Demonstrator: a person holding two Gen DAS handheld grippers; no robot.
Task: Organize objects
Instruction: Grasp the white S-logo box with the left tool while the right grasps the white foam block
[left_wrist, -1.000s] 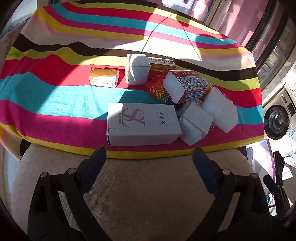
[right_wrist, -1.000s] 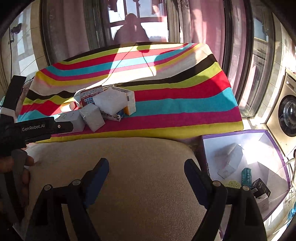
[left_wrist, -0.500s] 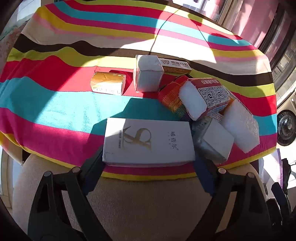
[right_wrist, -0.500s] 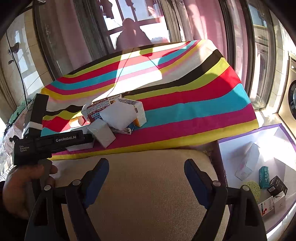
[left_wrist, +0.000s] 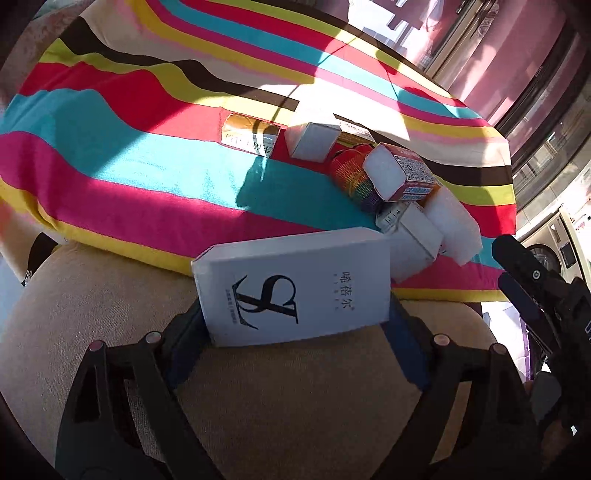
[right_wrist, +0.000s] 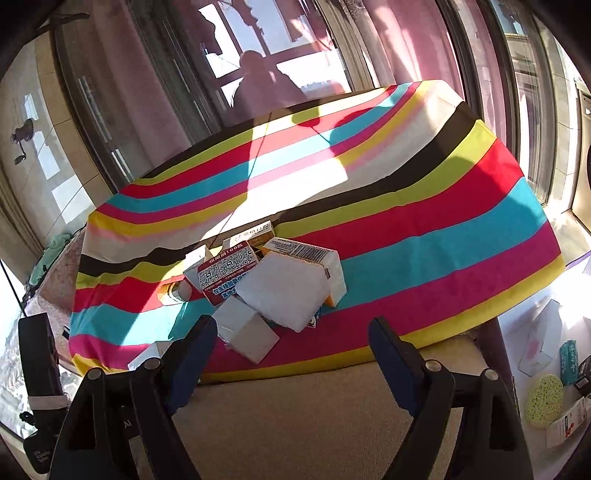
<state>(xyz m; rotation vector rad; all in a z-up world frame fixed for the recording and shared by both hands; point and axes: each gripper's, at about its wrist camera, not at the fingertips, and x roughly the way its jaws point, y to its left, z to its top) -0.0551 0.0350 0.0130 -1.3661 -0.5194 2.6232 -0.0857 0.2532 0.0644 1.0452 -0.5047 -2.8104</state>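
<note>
My left gripper (left_wrist: 295, 328) is shut on a flat white box with a dark logo (left_wrist: 295, 284) and holds it lifted above the beige seat cushion. On the striped cloth (left_wrist: 110, 158) lies a pile of small boxes: a gold box (left_wrist: 249, 138), a white box (left_wrist: 314, 142), a red QR-code box (left_wrist: 410, 177) and a small white box (left_wrist: 413, 236). My right gripper (right_wrist: 291, 350) is open and empty, near the cloth's front edge, facing the same pile (right_wrist: 280, 288).
A beige cushion (right_wrist: 314, 413) lies in front of the striped table. A bin at the lower right holds a yellow sponge (right_wrist: 543, 398) and several small boxes. Windows and pink curtains stand behind the table. The right gripper's body shows in the left wrist view (left_wrist: 535, 295).
My left gripper closed on the flat white box and lifted it off the cloth toward the cushion. My right gripper moved closer to the pile of boxes.
</note>
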